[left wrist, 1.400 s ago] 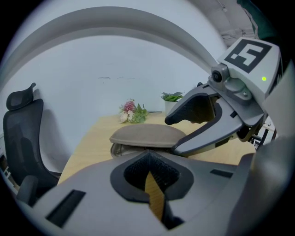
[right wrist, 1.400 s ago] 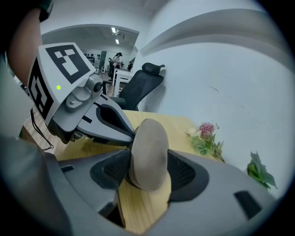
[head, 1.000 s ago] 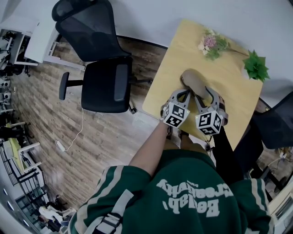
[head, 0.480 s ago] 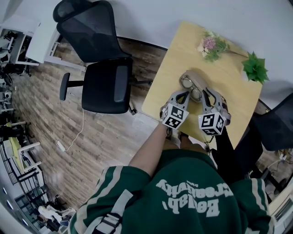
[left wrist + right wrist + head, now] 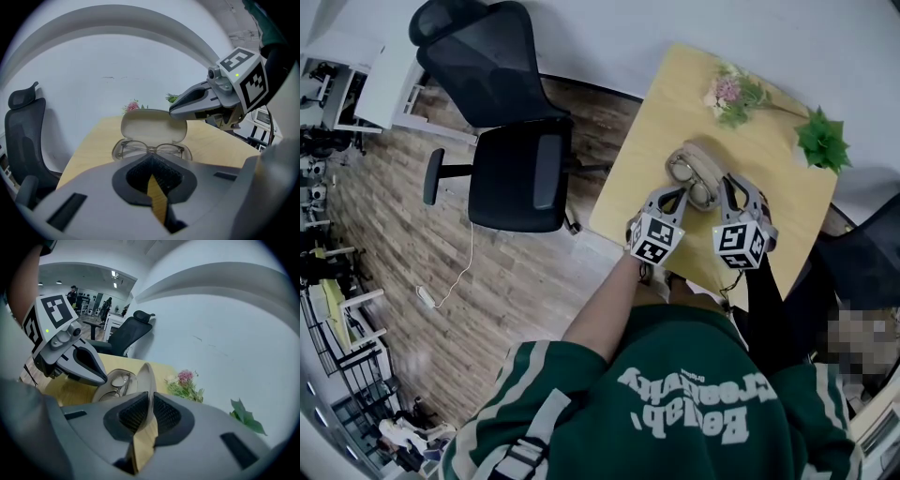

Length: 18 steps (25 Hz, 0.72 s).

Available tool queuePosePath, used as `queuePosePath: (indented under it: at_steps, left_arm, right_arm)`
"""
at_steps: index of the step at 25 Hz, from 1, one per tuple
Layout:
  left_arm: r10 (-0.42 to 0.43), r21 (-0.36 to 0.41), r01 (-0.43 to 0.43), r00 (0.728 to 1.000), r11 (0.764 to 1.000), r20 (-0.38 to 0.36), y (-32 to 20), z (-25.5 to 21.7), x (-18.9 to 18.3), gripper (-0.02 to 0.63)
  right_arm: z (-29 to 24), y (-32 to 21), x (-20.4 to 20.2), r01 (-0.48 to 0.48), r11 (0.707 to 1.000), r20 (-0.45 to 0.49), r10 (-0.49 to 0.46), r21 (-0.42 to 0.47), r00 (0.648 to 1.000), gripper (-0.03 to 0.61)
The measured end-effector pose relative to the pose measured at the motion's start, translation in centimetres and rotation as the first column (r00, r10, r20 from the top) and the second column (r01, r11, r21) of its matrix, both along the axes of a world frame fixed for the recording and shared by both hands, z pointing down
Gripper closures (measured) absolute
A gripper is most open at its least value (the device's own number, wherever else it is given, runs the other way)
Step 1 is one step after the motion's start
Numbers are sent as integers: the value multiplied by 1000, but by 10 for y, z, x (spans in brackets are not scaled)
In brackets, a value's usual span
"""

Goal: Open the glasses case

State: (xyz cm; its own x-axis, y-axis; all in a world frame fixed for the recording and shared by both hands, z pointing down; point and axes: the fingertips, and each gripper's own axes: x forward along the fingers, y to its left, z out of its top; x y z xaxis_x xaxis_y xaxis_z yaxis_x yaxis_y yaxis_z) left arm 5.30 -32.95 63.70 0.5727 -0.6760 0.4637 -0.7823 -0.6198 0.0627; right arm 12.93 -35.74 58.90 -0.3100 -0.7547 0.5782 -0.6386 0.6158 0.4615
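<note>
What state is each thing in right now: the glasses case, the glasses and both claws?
Glasses case: open, lid standing upright.
Glasses: lying in the case's base.
Right claw: has just been closing, pads now pinching the lid's edge.
Left claw: shut, tips at the base's near rim; a grip on it can't be made out.

Green shirt [image 5: 675, 342], white lettering; white-striped sleeve [image 5: 502, 408].
</note>
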Motion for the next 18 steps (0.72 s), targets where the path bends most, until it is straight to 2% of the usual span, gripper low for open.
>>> queuePosePath:
  at_steps: [18]
  left_arm:
    - [-6, -13, 6, 1000, 1000, 3, 1, 0, -1, 600]
  right_arm:
    - [25, -29, 26, -24, 998, -15, 23, -60, 1000, 549]
